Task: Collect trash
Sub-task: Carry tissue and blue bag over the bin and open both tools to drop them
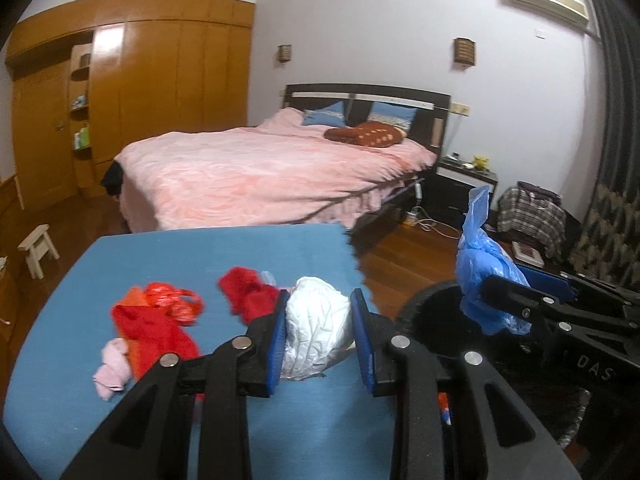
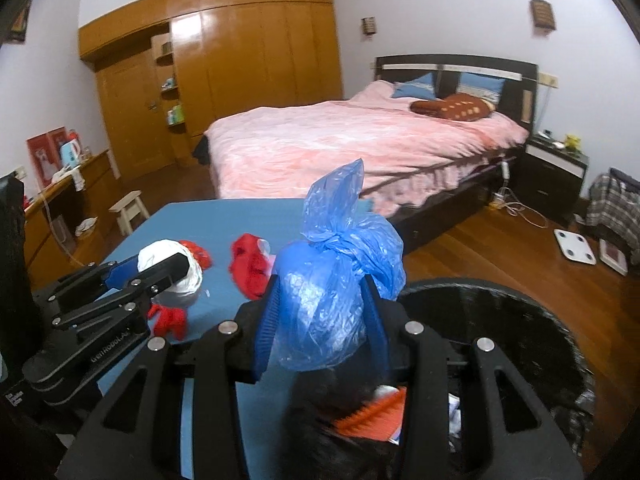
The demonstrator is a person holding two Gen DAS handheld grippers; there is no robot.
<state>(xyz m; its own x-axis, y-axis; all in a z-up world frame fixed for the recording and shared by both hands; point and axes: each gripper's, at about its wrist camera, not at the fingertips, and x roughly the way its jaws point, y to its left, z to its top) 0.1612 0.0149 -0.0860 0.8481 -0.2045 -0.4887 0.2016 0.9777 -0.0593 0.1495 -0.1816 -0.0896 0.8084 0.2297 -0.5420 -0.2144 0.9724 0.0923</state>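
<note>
Plainly crumpled white wad (image 1: pixel 316 328), knotted blue bag (image 2: pixel 336 280) (translucent, wrinkled)

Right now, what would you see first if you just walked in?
Probably the blue bag, knotted and pinched in the right tool, just beside the black bin. Next the white wad in the left tool over the blue table, with red scraps left on it. Behind is a big pink bed.

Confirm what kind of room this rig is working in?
A home bedroom, almost certainly: a made bed with a pink duvet, a wooden wardrobe wall and a nightstand. The work surface is a blue table beside a black bin.
</note>
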